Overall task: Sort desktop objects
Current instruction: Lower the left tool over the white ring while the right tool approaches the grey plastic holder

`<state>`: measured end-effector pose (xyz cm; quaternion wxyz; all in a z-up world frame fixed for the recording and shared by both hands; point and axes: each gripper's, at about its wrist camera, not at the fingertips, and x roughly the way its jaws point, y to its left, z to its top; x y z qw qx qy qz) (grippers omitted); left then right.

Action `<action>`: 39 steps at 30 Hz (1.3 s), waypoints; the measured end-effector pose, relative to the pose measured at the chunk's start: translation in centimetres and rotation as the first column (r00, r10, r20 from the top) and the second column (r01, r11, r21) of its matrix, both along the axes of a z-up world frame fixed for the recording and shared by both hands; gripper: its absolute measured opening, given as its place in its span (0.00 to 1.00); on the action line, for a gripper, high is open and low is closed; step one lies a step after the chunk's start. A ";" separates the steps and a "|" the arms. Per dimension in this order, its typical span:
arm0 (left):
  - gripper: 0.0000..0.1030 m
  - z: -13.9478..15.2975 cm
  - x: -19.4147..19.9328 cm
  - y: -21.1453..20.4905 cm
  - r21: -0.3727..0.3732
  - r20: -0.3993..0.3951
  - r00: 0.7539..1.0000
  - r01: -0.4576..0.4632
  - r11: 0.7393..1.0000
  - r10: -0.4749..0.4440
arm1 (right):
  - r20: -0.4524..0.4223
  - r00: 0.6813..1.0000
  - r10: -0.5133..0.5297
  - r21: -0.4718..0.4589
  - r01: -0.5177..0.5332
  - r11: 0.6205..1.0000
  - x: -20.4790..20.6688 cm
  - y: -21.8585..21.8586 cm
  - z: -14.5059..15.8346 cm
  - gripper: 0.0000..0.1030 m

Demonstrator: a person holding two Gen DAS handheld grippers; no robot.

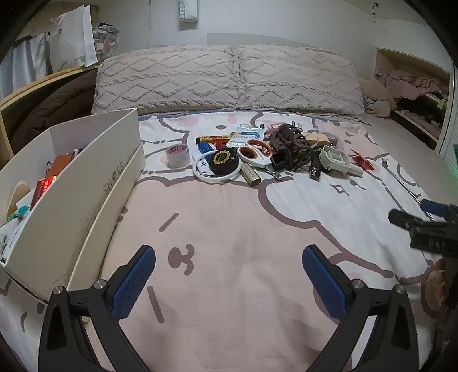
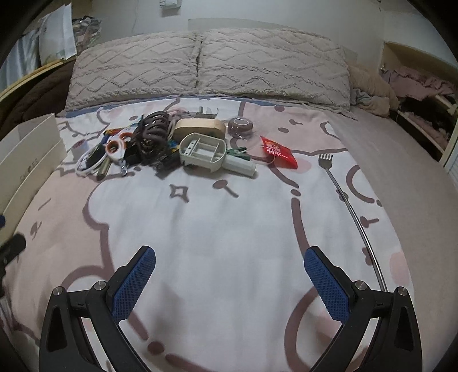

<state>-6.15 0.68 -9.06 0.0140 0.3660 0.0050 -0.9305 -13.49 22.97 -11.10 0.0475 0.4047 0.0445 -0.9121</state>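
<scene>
Both the left gripper (image 1: 229,282) and right gripper (image 2: 230,282) hover with jaws wide and empty, short of the clutter pile (image 1: 257,154) (awaiting sorting) right of the shoebox (image 1: 86,183).

Bed: cartoon-print sheet (image 1: 229,223) fills the middle.
Pillows: two tufted pillows (image 1: 226,77) at 12 o'clock.
Wall: plain white wall (image 1: 272,20) behind them.
Shelves: cluttered open shelf (image 1: 415,88) at 2 o'clock.
</scene>
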 end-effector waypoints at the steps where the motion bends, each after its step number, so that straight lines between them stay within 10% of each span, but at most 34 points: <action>1: 1.00 -0.1 -0.1 0.0 0.000 0.003 1.000 0.002 1.000 -0.002 | 0.005 1.000 0.001 -0.002 -0.001 1.000 -0.5 0.1 -0.2 1.00; 25: 1.00 -2.8 -3.4 0.1 0.132 0.122 0.990 0.048 0.990 -0.065 | -0.002 1.000 -0.028 -0.255 0.027 0.967 -10.5 -1.0 0.4 1.00; 39: 1.00 -2.9 -9.0 -0.9 0.242 0.158 0.985 0.027 0.970 -0.067 | 0.021 0.998 -0.061 -0.245 0.064 0.967 -12.7 -1.4 -2.4 1.00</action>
